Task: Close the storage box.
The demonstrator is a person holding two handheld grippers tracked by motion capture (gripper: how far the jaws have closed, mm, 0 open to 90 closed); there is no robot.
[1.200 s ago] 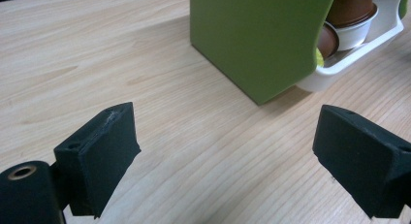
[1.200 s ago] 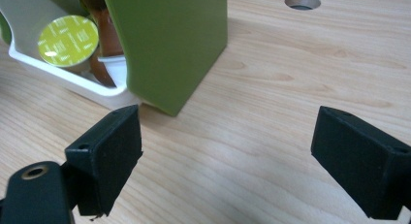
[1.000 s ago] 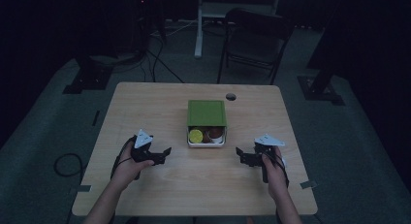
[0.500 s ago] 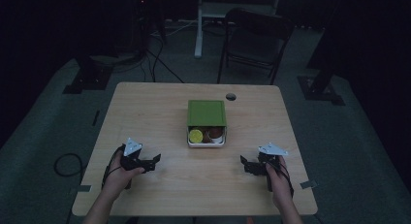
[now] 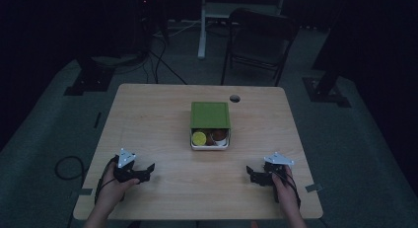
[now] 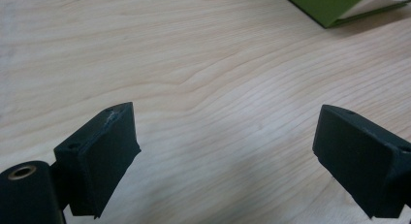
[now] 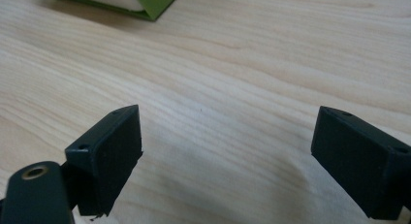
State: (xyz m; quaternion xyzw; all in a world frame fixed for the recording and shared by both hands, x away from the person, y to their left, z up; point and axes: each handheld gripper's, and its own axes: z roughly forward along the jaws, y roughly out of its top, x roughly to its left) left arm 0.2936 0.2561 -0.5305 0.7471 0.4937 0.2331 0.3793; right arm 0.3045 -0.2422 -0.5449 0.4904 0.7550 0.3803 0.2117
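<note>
A white lunch box [image 5: 210, 138] sits mid-table with a green lid [image 5: 210, 114] slid back over its far part; a yellow round item [image 5: 199, 137] and brown food show in the uncovered front. The green lid's corner [image 6: 334, 6] lies at the top right of the left gripper view, and the lid's corner [image 7: 145, 3] at the top left of the right gripper view. My left gripper [image 5: 148, 170] rests low near the front left of the table, jaws wide apart over bare wood. My right gripper [image 5: 250, 174] sits near the front right, jaws also wide, nothing between them.
The wooden table [image 5: 148, 119] has a small round hole [image 5: 234, 98] near its far edge. A dark chair [image 5: 259, 45] and a white desk leg [image 5: 202, 25] stand behind the table. Cables [image 5: 162, 65] trail on the floor at the left.
Both hands have drawn back toward the table's front edge and sunk lower, the left one also drifting outward. The jaws have stayed wide. The lunch box has not moved.
</note>
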